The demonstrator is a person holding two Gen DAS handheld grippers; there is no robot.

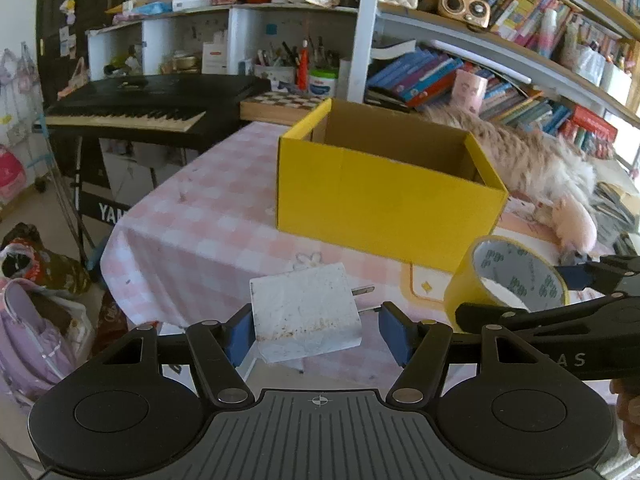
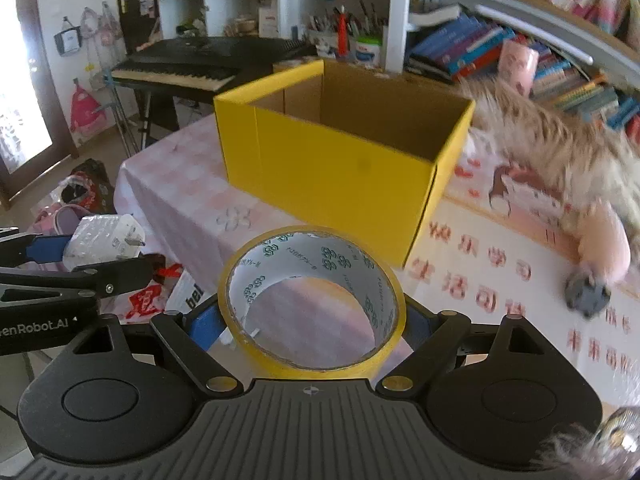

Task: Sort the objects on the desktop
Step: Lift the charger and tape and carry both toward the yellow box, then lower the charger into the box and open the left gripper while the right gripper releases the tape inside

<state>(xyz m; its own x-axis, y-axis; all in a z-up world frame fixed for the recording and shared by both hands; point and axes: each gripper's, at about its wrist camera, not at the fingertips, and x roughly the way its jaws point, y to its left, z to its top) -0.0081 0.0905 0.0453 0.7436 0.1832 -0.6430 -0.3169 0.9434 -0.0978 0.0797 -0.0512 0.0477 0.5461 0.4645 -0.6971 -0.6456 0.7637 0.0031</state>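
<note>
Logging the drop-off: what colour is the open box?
Yellow box, brown inside; right wrist view.

Furry animal (image 2: 560,140) blurred; box (image 2: 340,168) floor hidden.

One yellow box (image 1: 384,200), one tape roll (image 2: 312,300), one white charger (image 1: 306,316), two claws.

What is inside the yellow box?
Only bare brown cardboard walls show inside the yellow box. Its floor is hidden behind the near wall, so contents there cannot be seen.
</note>
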